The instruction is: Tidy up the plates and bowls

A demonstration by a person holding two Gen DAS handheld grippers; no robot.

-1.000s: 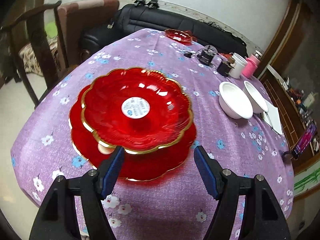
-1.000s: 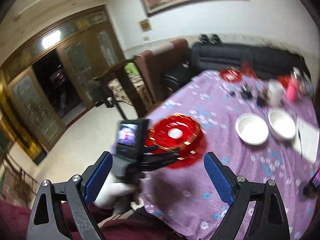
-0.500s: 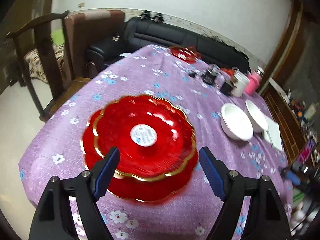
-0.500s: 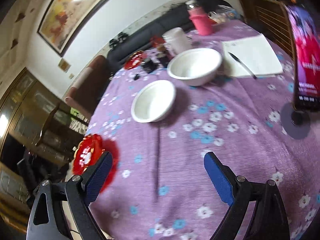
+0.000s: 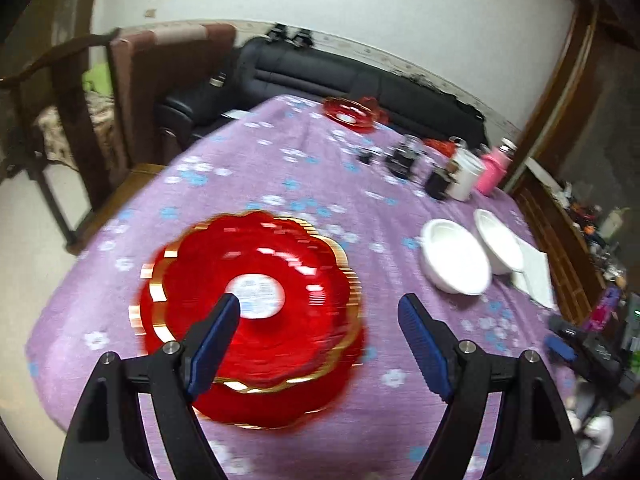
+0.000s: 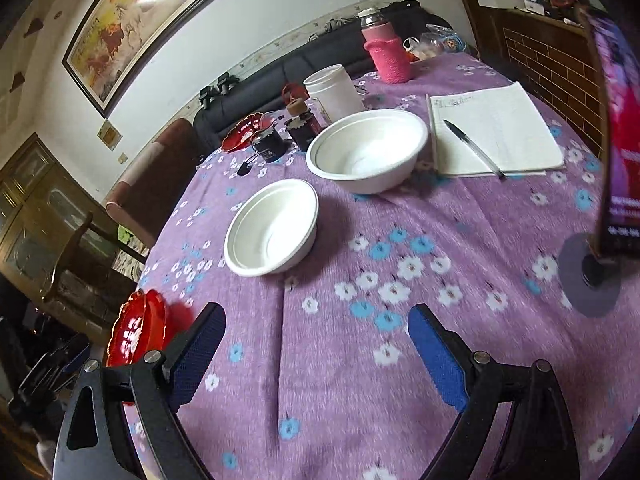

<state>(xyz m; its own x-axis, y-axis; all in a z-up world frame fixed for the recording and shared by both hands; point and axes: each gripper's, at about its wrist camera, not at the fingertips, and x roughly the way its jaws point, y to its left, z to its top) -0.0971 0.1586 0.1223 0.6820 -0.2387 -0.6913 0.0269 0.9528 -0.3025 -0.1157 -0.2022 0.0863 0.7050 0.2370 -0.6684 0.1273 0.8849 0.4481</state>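
Note:
Two stacked red gold-rimmed plates (image 5: 256, 304) lie near the table's left edge; they also show in the right wrist view (image 6: 136, 332). My left gripper (image 5: 320, 320) is open and empty above them, its right side over the cloth. Two white bowls (image 6: 272, 228) (image 6: 368, 152) sit side by side on the purple flowered cloth; in the left wrist view they are at the right (image 5: 456, 256) (image 5: 498, 240). My right gripper (image 6: 316, 332) is open and empty, above the cloth in front of the nearer bowl. A small red plate (image 5: 350, 114) lies at the far edge.
A white cup (image 6: 334, 90), pink bottle (image 6: 386, 52) and dark jars (image 6: 268, 144) stand behind the bowls. A notepad with a pen (image 6: 492, 132) lies at the right, a phone on a stand (image 6: 616, 140) further right. A wooden chair (image 5: 64, 120) and black sofa (image 5: 360, 80) border the table.
My left gripper has pulled back from the red plates and swung right. My right gripper has swung from the plates to the bowls and come closer to them.

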